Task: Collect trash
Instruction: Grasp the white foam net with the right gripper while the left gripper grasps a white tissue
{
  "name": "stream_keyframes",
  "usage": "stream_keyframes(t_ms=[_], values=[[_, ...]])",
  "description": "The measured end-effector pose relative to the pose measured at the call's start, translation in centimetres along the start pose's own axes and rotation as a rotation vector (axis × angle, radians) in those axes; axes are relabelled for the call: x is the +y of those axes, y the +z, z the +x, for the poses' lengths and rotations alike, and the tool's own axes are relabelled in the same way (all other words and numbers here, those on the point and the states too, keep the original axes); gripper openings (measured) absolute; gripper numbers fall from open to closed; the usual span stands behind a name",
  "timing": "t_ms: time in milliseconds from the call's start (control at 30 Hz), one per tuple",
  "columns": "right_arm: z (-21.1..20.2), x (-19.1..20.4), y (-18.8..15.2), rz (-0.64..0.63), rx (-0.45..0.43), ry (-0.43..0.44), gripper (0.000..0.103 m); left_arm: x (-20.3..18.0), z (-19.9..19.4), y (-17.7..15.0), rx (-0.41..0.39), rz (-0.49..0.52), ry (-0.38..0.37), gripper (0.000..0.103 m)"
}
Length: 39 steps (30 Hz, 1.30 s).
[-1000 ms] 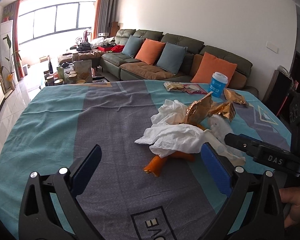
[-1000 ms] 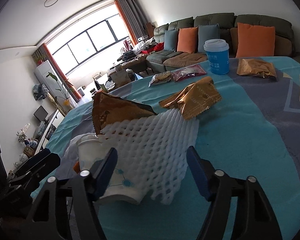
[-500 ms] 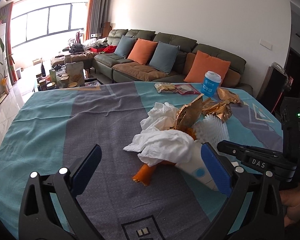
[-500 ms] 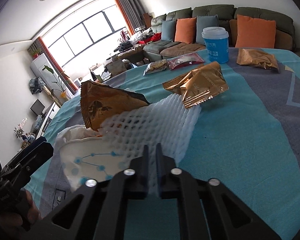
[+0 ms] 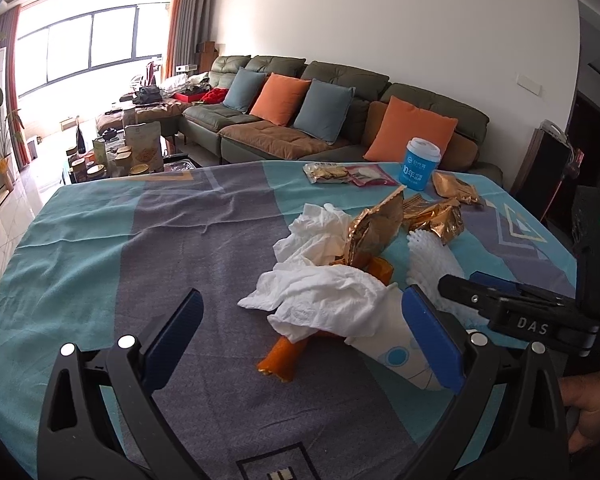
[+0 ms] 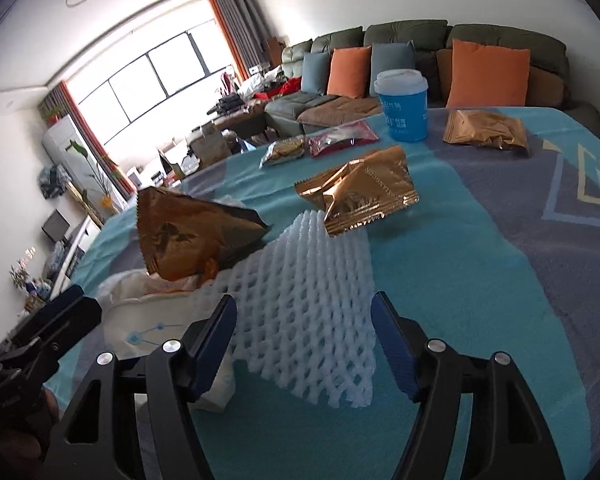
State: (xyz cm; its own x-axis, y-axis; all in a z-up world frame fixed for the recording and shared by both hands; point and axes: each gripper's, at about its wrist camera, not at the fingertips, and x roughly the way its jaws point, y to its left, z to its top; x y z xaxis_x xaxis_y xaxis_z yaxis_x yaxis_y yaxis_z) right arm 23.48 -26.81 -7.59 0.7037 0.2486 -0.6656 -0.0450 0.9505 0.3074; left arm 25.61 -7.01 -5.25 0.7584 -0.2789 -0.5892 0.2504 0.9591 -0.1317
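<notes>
While foam net (image 6: 312,320) fills the right view, the left shows tissue (image 5: 324,300).

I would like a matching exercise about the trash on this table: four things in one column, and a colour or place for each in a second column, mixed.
Things:
1. lidded cup
2. foam net
3. crumpled tissue
4. red packet

Descriptions:
A. white mesh, between the fingers of the opening right tool
B. blue, standing upright at the far edge
C. flat, beside the cup
D. white, soft, on the pile in front of the left tool

Pairs: 1-B, 2-A, 3-D, 4-C
</notes>
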Motion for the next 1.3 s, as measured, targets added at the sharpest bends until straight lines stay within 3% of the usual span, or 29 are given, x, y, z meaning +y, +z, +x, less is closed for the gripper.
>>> stream_keyframes(t_ms=[100, 200, 267, 333, 433, 567, 633, 700, 867, 900, 933, 1000, 1067, 1133, 1300], values=[[0.5, -0.1, 0.1, -0.005, 0.026, -0.018, 0.062, -0.2, 0.5, 0.1, 0.006, 0.003, -0.012, 0.098], [0.8, -0.3, 0.1, -0.009, 0.043, -0.044, 0.042, -0.3, 0.9, 0.3, 0.013, 0.004, -0.031, 0.098], [0.8, -0.4, 0.0, -0.015, 0.046, -0.051, 0.034, -0.2, 1.3, 0.5, 0.021, -0.008, -0.045, 0.098], [0.8, -0.8, -0.1, -0.005, 0.047, -0.031, 0.018, 0.0, 1.5, 0.6, 0.022, -0.018, -0.053, 0.098], [0.5, -0.9, -0.2, 0.000, 0.034, -0.009, 0.012, 0.4, 1.7, 0.9, 0.018, -0.043, -0.076, 0.098], [0.3, -1.1, -0.3, 0.005, 0.017, 0.023, 0.008, 0.9, 1.6, 1.2, 0.005, -0.076, -0.090, 0.093], [0.3, -0.9, -0.3, 0.000, 0.017, 0.031, 0.008, 1.1, 2.1, 1.3, 0.035, -0.090, -0.108, 0.075], [0.2, -0.8, -0.3, -0.003, 0.014, 0.034, 0.008, 1.1, 2.7, 1.1, 0.064, -0.100, -0.117, 0.064], [-0.3, -0.9, -0.4, 0.007, -0.001, 0.044, 0.008, 1.2, 3.2, 0.7, 0.083, -0.119, -0.131, 0.059], [-0.5, -0.9, -0.5, 0.006, -0.004, 0.045, 0.008, 1.3, 3.2, 0.7, 0.083, -0.122, -0.136, 0.053], [-0.5, -0.9, -0.6, 0.006, -0.003, 0.045, 0.008, 1.4, 3.1, 0.6, 0.081, -0.125, -0.136, 0.039], [-0.9, -1.1, -0.8, 0.011, -0.006, 0.048, 0.008, 1.6, 3.3, 0.5, 0.088, -0.131, -0.129, 0.024], [-1.2, -1.1, -1.0, 0.010, -0.008, 0.047, 0.008, 1.9, 3.3, 0.4, 0.089, -0.156, -0.140, 0.023], [-1.5, -1.1, -1.2, 0.011, -0.013, 0.050, 0.008, 2.0, 2.9, 0.4, 0.074, -0.156, -0.132, 0.015], [-2.7, -0.3, -1.2, -0.009, -0.035, 0.068, 0.008, 2.4, 1.0, 0.7, 0.014, -0.160, -0.127, 0.013]])
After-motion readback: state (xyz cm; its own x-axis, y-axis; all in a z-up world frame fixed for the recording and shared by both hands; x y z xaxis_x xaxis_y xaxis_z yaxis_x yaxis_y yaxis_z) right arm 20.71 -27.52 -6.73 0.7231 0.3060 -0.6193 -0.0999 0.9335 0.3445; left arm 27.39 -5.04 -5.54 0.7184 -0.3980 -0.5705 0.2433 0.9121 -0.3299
